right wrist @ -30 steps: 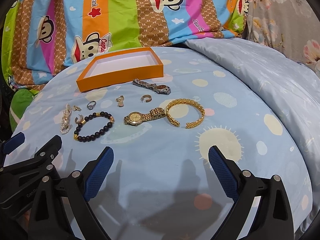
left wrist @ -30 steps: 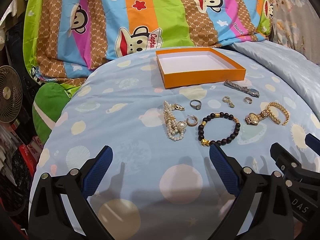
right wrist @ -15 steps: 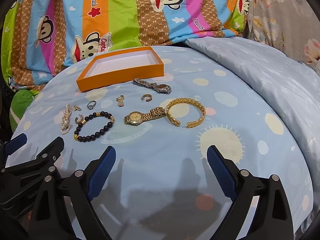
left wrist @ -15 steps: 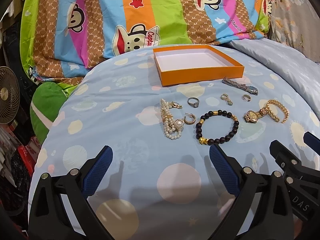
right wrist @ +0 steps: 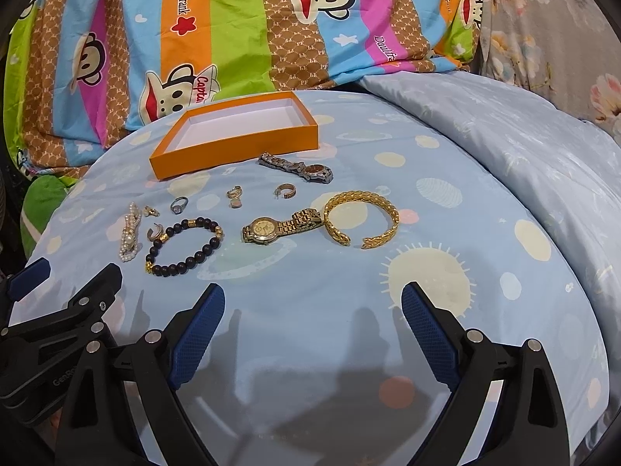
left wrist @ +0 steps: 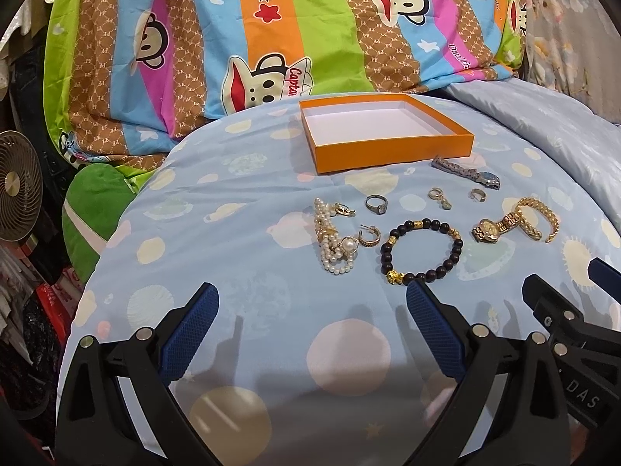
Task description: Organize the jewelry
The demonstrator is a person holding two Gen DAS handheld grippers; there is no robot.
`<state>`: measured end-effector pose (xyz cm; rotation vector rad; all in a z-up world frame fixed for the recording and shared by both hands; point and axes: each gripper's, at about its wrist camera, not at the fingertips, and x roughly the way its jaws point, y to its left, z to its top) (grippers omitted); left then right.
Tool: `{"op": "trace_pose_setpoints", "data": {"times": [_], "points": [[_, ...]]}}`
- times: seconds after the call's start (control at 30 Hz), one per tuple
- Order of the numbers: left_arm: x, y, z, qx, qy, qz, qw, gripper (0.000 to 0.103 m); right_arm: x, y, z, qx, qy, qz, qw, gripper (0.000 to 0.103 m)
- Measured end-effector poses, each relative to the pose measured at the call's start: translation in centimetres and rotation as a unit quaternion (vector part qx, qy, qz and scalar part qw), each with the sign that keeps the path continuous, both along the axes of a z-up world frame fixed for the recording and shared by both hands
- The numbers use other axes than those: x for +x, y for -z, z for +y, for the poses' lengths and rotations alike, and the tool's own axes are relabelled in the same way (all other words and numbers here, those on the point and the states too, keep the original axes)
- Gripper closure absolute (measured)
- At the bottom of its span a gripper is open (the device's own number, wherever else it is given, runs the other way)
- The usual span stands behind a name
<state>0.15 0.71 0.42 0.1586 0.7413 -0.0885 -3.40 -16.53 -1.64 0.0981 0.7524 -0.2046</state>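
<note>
An empty orange box with a white inside lies at the back of the blue spotted bedspread. In front of it lie a pearl bracelet, a black bead bracelet, a gold watch, a gold bangle, a silver watch, a ring and small earrings. My left gripper is open, just short of the pearls and beads. My right gripper is open, short of the gold watch.
A striped monkey-print quilt is heaped behind the box. A pale blue duvet rises at the right. A green cushion and a fan sit past the bed's left edge.
Both grippers have crept slightly forward toward the jewelry; the left view has tilted a little. Nothing was touched and both stay open.
</note>
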Motion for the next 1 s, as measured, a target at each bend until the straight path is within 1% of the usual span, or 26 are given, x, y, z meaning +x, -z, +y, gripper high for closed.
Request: {"op": "trace_pose_setpoints", "data": {"times": [0.87,1.0], "points": [[-0.02,-0.08,0.0,0.0,-0.001,-0.003,1.0,0.008,0.13,0.22,-0.27,0.0,0.006,0.01,1.0,0.01],[-0.1,-0.49,0.5,-0.016,0.002,-0.006,0.9998,0.007,-0.06,0.11,-0.36,0.009,-0.001,0.005,1.0,0.01]]}}
